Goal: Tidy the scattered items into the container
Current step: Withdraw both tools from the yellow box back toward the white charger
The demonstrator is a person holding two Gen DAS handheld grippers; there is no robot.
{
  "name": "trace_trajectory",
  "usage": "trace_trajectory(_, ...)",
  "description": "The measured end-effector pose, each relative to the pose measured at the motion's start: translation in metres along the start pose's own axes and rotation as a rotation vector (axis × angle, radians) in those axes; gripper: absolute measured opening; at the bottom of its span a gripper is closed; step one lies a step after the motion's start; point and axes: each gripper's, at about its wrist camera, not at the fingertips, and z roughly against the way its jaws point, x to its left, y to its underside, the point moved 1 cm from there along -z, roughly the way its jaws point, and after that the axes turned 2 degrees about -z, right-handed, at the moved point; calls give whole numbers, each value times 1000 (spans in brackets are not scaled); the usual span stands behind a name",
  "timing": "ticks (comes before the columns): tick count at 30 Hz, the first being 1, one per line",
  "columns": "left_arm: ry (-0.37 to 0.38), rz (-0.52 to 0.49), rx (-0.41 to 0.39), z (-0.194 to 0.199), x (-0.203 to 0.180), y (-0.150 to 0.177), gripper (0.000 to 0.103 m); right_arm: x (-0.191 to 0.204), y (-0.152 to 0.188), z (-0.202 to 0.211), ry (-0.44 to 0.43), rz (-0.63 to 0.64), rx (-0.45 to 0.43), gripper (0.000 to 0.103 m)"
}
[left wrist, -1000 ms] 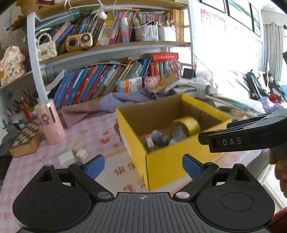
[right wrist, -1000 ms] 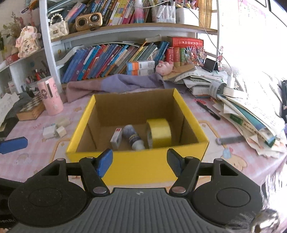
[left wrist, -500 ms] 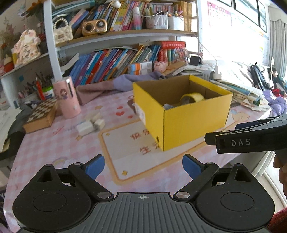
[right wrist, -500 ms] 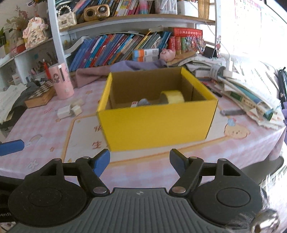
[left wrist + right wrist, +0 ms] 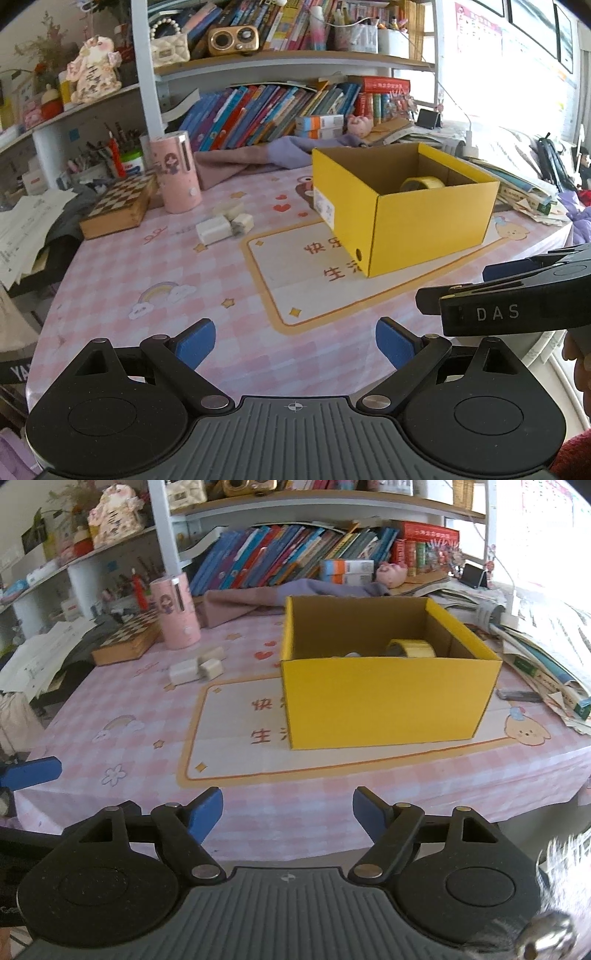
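We hold both grippers low over the near edge of the pink checked table [image 5: 155, 266], and neither carries anything. In the left wrist view, the left gripper [image 5: 294, 341] sits at the bottom centre of the frame with its blue-padded fingers [image 5: 195, 343] spread wide, only tablecloth between them. In the right wrist view, the right gripper [image 5: 287, 812] fills the bottom of the frame; its fingers [image 5: 205, 814] are opening and nothing lies between them.

The open yellow cardboard box [image 5: 388, 698] stands at centre right of the right wrist frame, on the printed panel of the tablecloth, well apart from both grippers. Inside it we see the top of a yellow roll of tape [image 5: 412, 649] leaning toward the right wall, and a small pale object beside it that we cannot identify.

A few small white blocks [image 5: 223, 225] lie together on the table at centre left of the left wrist frame, left of the box and near a pink cylindrical cup [image 5: 175, 171]. A wooden chessboard box [image 5: 118, 205] lies to the left of the cup. Behind, in the upper half of both frames, a shelf packed with books [image 5: 288, 557] runs across, with a folded purple cloth [image 5: 280, 594] below it.
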Motion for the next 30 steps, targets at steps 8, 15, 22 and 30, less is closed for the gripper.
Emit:
trace_trajectory(8, -45, 20, 4, 8, 17, 7, 96, 21, 0, -5, -48, 29, 17, 77)
trace_trajectory(15, -89, 44, 12, 9, 29, 8, 96, 38, -6, -10, -93, 68, 20, 77)
trace_trajectory(22, -139, 79, 28, 4, 45, 9, 96, 53, -15, -24, -139, 110, 30, 77)
trace_trajectory(30, -197, 110, 50, -18, 63, 0, 96, 69, -35, -56, -196, 155, 46, 77)
